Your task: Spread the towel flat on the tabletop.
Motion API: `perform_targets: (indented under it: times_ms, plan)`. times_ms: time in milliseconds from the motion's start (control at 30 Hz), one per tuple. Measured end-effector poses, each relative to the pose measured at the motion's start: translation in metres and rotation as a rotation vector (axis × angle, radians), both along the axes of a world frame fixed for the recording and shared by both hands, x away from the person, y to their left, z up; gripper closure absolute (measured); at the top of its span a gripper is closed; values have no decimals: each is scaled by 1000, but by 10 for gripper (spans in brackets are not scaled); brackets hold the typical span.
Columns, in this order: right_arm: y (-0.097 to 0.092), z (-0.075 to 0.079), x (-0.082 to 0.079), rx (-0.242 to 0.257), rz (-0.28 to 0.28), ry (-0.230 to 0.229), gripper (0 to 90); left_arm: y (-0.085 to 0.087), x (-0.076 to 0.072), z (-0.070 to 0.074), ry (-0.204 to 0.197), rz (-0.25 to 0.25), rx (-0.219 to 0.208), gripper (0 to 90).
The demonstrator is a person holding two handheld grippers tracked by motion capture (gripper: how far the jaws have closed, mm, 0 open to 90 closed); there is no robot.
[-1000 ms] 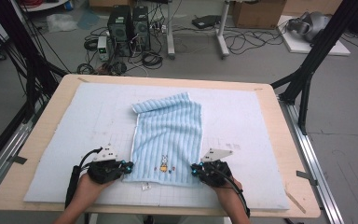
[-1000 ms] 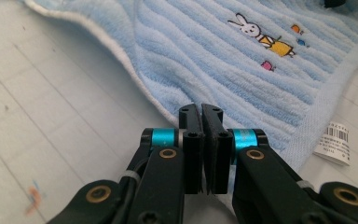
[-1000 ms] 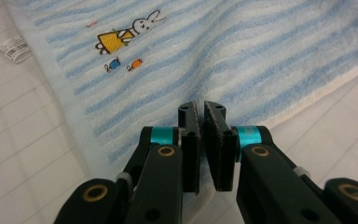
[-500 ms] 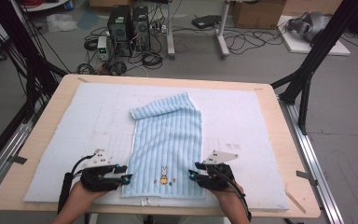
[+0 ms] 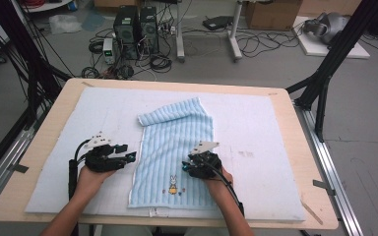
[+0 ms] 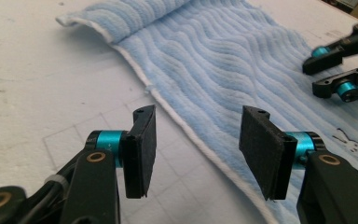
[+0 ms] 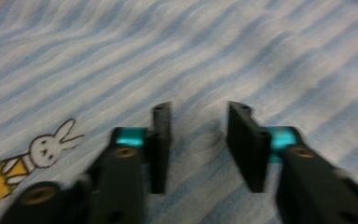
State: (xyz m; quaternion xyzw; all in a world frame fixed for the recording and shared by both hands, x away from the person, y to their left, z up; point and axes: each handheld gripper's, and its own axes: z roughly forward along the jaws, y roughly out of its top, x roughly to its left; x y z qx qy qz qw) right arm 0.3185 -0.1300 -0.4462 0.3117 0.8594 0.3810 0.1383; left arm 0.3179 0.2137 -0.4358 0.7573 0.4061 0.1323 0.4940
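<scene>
A light blue striped towel (image 5: 177,142) lies flat on the white mat (image 5: 261,128), its far end folded over and a small rabbit motif (image 5: 173,183) near its front edge. My left gripper (image 5: 130,157) sits on the mat just left of the towel's left hem (image 6: 200,140). Its jaws have just been opening and stand open with nothing between them (image 6: 196,140). My right gripper (image 5: 186,167) hovers over the towel right of the rabbit (image 7: 51,144). Its jaws (image 7: 198,140) have just been closing but stand apart, with only the towel's surface beneath the gap.
The mat covers most of a wooden table (image 5: 305,162). Computer towers (image 5: 137,27), cables and black frame legs (image 5: 325,83) stand on the floor beyond the table's far edge.
The towel's front edge was drawn toward the person and then let go. My left gripper moved away from the front edge beside the hem, and my right gripper moved left onto the towel.
</scene>
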Motion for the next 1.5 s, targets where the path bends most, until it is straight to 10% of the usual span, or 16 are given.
perform_targets:
  times_ms: [133,600,767,900,1000,1133,1300,1500]
  plan:
    - [-1,0,-1,18,52,33,846,3,5,-2,-1,15,-13,461]
    - [-13,2,-28,84,281,155,814,-4,7,-6,8,-16,-12,461]
    - [-24,10,-22,179,166,96,605,-19,11,-9,31,-34,1,446]
    - [-34,13,-7,78,-88,-17,523,-33,18,-12,55,-31,35,428]
    - [-39,7,5,52,-171,-4,469,-45,19,-13,60,-67,103,468]
    - [-35,0,9,21,-147,29,494,-56,17,-15,-6,-77,225,633]
    - [-34,0,8,42,-110,48,818,-53,11,-14,2,-125,214,862]
    - [-32,2,-4,37,-26,79,852,-39,-11,-14,42,-175,167,867]
